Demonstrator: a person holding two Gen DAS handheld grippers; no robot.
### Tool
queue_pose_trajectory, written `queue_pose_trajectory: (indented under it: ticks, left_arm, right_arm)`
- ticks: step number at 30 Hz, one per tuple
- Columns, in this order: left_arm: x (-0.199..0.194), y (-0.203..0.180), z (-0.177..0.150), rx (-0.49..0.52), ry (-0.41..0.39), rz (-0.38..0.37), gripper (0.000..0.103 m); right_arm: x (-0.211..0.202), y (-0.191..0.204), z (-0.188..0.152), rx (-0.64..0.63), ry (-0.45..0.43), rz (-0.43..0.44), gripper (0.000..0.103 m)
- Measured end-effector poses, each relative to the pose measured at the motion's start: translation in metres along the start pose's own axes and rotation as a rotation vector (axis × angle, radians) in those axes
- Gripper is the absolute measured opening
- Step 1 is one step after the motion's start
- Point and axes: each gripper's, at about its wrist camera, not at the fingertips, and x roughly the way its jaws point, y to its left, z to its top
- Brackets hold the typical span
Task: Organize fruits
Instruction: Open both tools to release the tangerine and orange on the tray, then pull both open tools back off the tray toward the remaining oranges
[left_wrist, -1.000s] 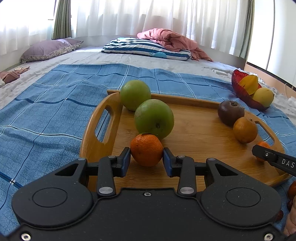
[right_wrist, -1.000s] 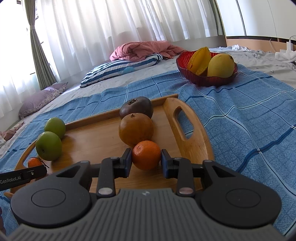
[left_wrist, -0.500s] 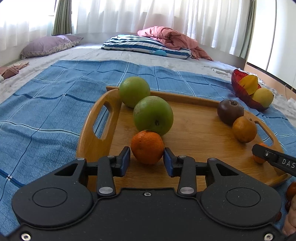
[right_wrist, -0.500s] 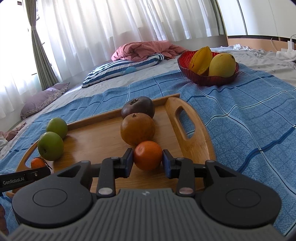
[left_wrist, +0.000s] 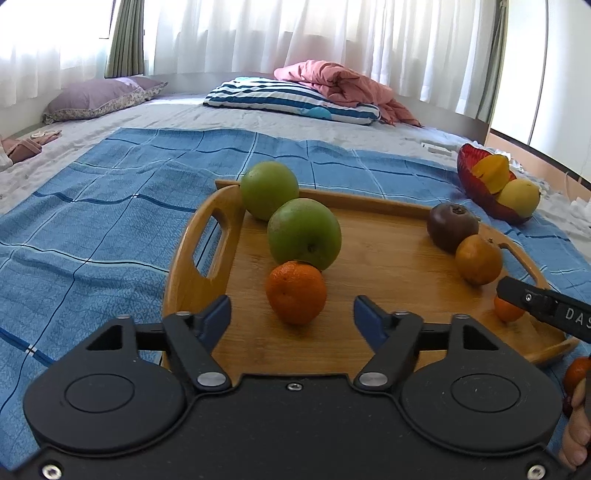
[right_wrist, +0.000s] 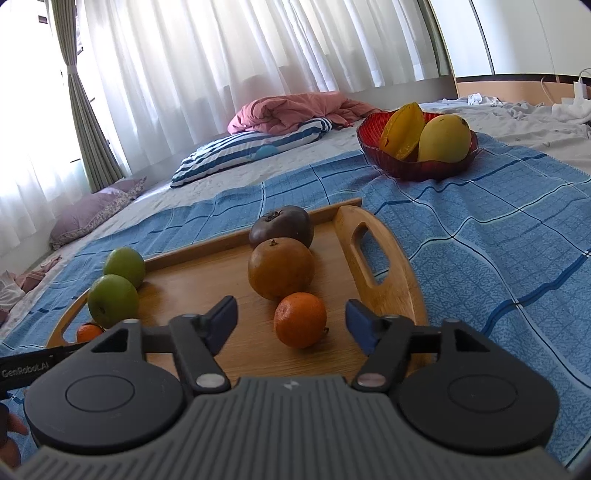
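A wooden tray (left_wrist: 384, 254) lies on a blue checked cloth. On its left side stand two green apples (left_wrist: 303, 234) and an orange tangerine (left_wrist: 296, 292). My left gripper (left_wrist: 291, 314) is open around that tangerine, fingers apart from it. On the tray's right side (right_wrist: 399, 295) sit a dark purple fruit (right_wrist: 282, 226), a brown fruit (right_wrist: 281, 268) and a second tangerine (right_wrist: 300, 319). My right gripper (right_wrist: 291, 320) is open, its fingers on either side of this tangerine without touching it.
A red bowl (right_wrist: 417, 168) with a starfruit and a mango stands on the cloth beyond the tray's right handle. Pillows and a pink blanket (left_wrist: 343, 88) lie at the far end of the bed. More small fruit (left_wrist: 577, 373) shows at the lower right edge.
Both grippers were shut on their tangerines; both have opened and drawn back a little, leaving the tangerines resting on the tray.
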Motion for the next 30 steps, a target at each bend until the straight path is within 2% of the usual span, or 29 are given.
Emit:
queue_pose_trajectory:
  ticks: [7, 15, 18, 30]
  left_arm:
    - [-0.024, -0.008, -0.009, 0.037, -0.016, -0.027, 0.09]
    - [-0.048, -0.021, -0.023, 0.084, -0.034, -0.056, 0.094]
    - [-0.054, -0.025, -0.029, 0.1, -0.033, -0.058, 0.095]
    - [-0.072, -0.037, -0.047, 0.152, -0.038, -0.065, 0.097]
  right_arm:
    - [-0.009, -0.001, -0.002, 0.001, -0.022, 0.02, 0.091]
    - [-0.017, -0.008, -0.007, 0.032, 0.005, 0.048, 0.096]
    - [-0.025, -0.009, -0.01, 0.03, -0.008, 0.055, 0.1]
    - [-0.05, -0.01, -0.019, -0.023, -0.048, 0.042, 0.101]
